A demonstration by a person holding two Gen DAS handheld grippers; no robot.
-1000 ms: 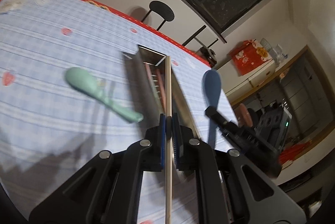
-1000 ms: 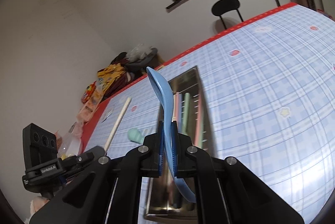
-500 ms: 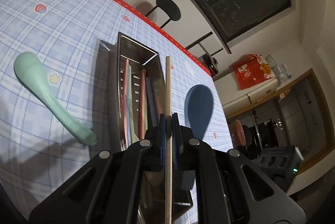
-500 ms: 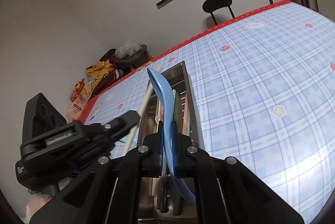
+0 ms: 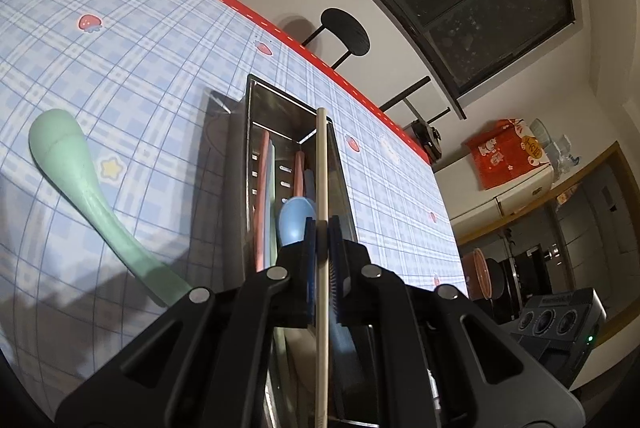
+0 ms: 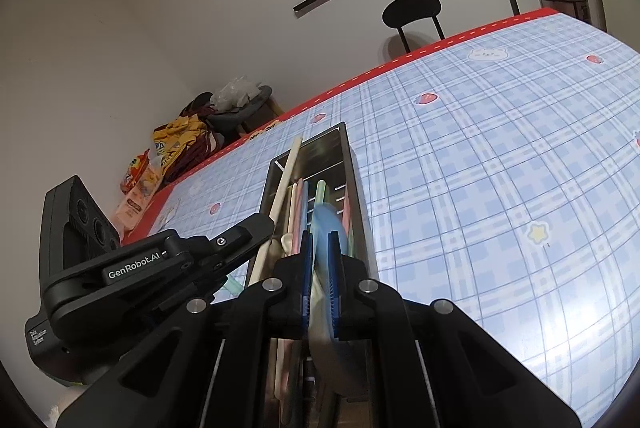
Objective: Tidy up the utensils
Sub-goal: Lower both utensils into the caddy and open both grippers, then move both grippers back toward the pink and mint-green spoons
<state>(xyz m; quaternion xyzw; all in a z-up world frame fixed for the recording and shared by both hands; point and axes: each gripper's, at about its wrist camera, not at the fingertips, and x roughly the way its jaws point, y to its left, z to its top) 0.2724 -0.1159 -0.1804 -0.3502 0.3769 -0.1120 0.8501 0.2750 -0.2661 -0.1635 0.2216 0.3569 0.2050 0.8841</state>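
- Steel utensil tray (image 5: 340, 164) lay directly below both tongs on the checked surface (image 5: 120, 60).
- Left tongs (image 5: 322, 228) clamped a pale chopstick (image 5: 322, 168) over it.
- Right tongs (image 6: 318, 240) gripped a blue spoon (image 6: 326, 224); a green spoon (image 5: 76, 164) lay beside the tray.

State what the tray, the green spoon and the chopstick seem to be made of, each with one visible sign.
Tray: metal, probably stainless steel; shiny walls mirror the light, slots punched in its floor.
Green spoon: likely plastic or silicone; even matte pastel colour, smooth moulded shape.
Chopstick: pale, matte, uniform; plastic or light wood, cannot tell which.
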